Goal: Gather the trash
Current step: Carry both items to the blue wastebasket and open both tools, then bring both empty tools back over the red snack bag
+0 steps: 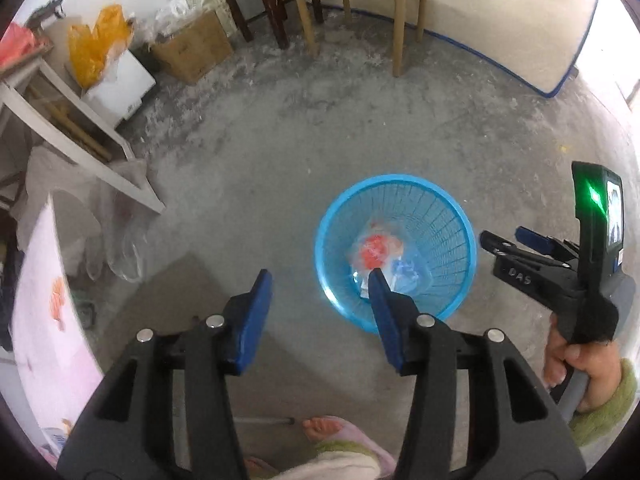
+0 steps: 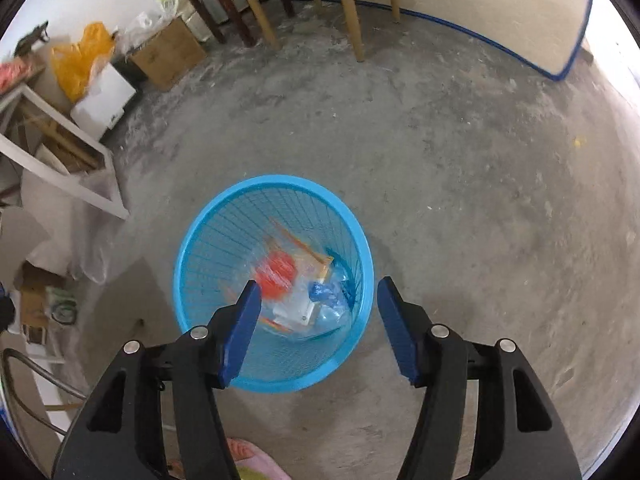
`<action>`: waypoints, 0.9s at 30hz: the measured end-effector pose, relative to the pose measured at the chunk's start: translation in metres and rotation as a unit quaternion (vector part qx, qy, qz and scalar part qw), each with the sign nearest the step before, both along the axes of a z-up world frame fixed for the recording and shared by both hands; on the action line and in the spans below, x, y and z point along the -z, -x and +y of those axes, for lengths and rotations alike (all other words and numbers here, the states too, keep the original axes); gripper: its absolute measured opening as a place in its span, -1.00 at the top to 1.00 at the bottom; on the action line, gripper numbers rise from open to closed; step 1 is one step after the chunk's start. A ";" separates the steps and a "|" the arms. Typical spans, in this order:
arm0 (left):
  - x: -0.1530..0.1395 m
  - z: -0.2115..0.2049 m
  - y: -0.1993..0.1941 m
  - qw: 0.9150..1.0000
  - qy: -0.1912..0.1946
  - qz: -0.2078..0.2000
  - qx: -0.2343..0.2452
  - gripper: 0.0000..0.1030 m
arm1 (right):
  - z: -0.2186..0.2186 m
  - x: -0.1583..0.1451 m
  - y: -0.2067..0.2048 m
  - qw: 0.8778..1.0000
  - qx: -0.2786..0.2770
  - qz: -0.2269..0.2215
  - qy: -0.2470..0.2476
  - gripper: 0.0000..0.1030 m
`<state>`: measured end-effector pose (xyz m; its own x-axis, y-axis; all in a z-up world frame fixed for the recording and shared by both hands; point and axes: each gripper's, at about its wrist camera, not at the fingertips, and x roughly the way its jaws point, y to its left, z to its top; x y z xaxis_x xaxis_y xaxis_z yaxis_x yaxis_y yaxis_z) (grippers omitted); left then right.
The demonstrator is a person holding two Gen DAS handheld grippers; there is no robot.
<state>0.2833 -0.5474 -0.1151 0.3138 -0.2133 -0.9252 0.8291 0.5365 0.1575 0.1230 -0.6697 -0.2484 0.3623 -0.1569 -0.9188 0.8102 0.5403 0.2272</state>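
A blue mesh waste basket (image 1: 436, 216) stands on the concrete floor; it also shows in the right wrist view (image 2: 224, 232). Inside lies clear plastic trash with a red-orange piece (image 1: 374, 250) (image 2: 276, 274) and a blue bit (image 2: 322, 292). My left gripper (image 1: 320, 280) is open and empty, above the floor just left of the basket. My right gripper (image 2: 316, 290) is open and empty, right above the basket's mouth. The right gripper also shows in the left wrist view (image 1: 506, 240), to the right of the basket.
A cardboard box (image 1: 192, 48), a white box (image 1: 120, 90) with an orange bag (image 1: 96, 48), and a white frame (image 1: 80, 148) crowd the left. Wooden stools (image 1: 360, 4) stand at the back. A mattress (image 1: 520, 24) leans on the far wall. A foot (image 1: 332, 428) is below.
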 end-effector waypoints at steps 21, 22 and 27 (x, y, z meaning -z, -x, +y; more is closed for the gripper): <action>-0.230 0.363 0.084 0.972 0.206 -0.092 -0.068 -0.36 | 0.162 -0.182 0.041 0.958 -0.229 -0.168 0.031 -0.47; -0.226 0.377 0.094 0.970 0.211 -0.098 -0.076 -0.36 | 0.179 -0.193 0.033 0.950 -0.255 -0.180 0.029 -0.50; -0.185 0.432 0.139 0.957 0.251 -0.098 -0.107 -0.36 | 0.253 -0.232 -0.016 0.904 -0.369 -0.213 -0.003 -0.53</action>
<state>0.1445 -0.1154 0.0699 0.5566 -0.5264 -0.6427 0.6725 0.7398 -0.0235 0.1387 -0.4170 -0.0167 0.6877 0.2773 -0.6709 0.0665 0.8962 0.4386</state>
